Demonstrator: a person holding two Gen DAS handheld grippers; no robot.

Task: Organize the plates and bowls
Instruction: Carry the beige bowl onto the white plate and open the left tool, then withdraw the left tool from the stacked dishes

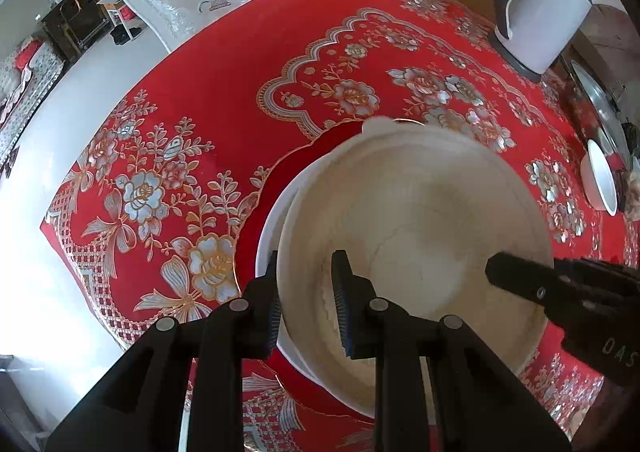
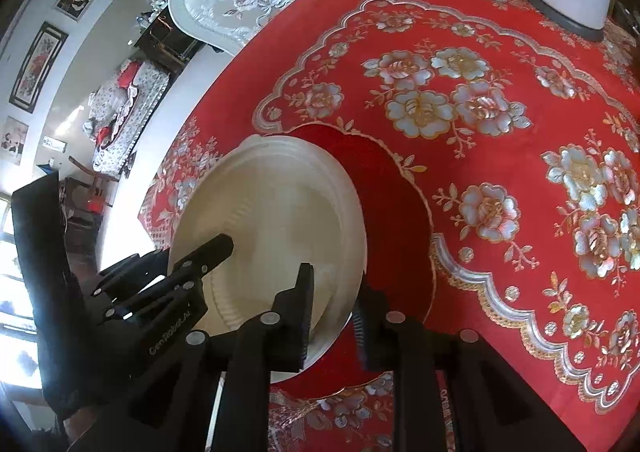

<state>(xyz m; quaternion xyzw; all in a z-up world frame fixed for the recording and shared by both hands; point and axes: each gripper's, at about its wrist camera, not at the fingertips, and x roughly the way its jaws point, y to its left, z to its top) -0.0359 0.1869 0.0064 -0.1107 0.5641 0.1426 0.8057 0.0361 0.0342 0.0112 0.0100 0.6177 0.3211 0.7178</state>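
Two hand-held grippers on one cream plate stack over a red floral counter.

The left hand-held gripper (image 1: 306,304) has its fingers either side of the near left rim of the cream, round, shallow plate (image 1: 416,236), narrowly parted; whether the pads press it I cannot tell. The right hand-held gripper (image 2: 332,316) straddles the opposite rim the same way, grip unclear. A second white rim (image 1: 266,248) peeks from under the left edge; how many pieces are stacked is hidden. The plate sits tilted, hollow facing up, round with no long axis, near the counter's (image 1: 224,83) near edge. Far right, a white bowl (image 1: 600,183) and a metal-rimmed dish (image 1: 600,103) are cut off by the lens edge. A grey-and-white kettle (image 1: 540,11) stands far right. The counter's middle and left lie open.
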